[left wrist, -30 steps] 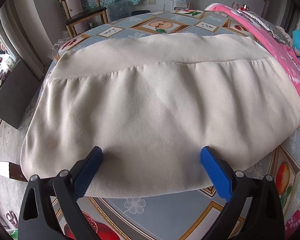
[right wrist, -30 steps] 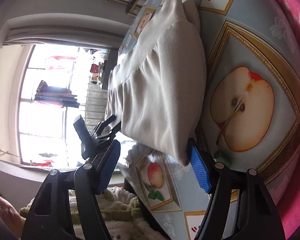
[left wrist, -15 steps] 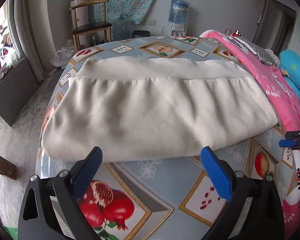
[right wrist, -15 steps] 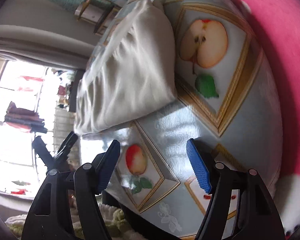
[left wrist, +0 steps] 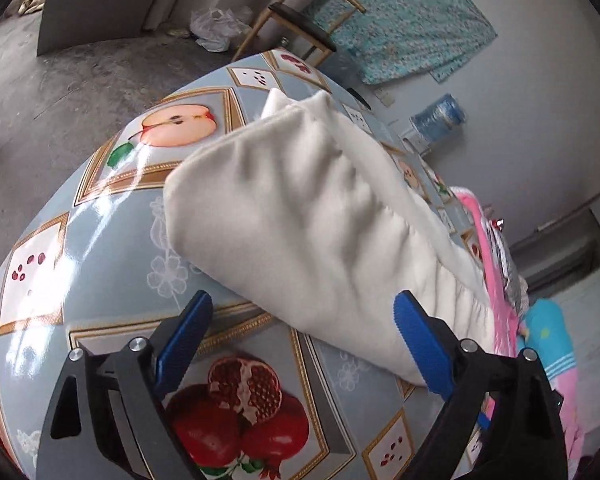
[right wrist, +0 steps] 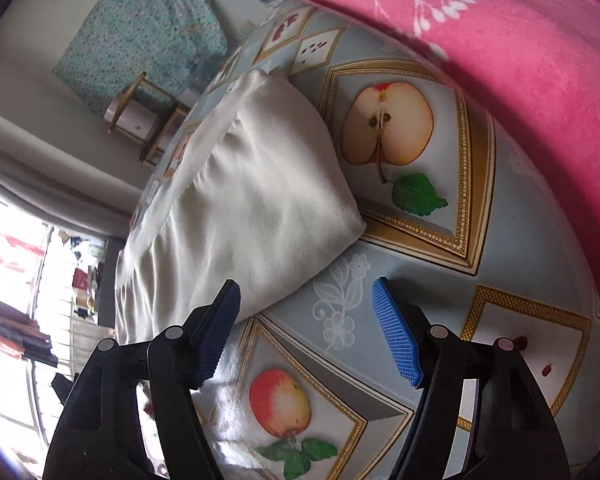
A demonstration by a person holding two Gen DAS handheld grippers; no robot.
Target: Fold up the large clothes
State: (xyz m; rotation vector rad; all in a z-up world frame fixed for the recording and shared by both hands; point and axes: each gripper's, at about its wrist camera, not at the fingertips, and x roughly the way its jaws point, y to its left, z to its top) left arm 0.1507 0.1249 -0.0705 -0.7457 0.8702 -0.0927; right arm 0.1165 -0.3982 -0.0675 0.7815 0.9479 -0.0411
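table [left wrist: 112, 240]: fruit-print cloth, bears everything
pink blanket [right wrist: 500, 60]: heaped along table's edge
cream garment [left wrist: 300, 216]: folded into a long bundle, lying flat on the table
left gripper [left wrist: 308, 340]: fingers wide apart, holding nothing, near garment's edge
right gripper [right wrist: 308, 332]: fingers wide apart, empty, by garment's corner

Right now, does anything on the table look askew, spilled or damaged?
Nothing stands out. The folded cream garment lies flat on the fruit-print tablecloth, its edges roughly even, with no spill or damage visible. Both the left gripper and right gripper are open and empty.
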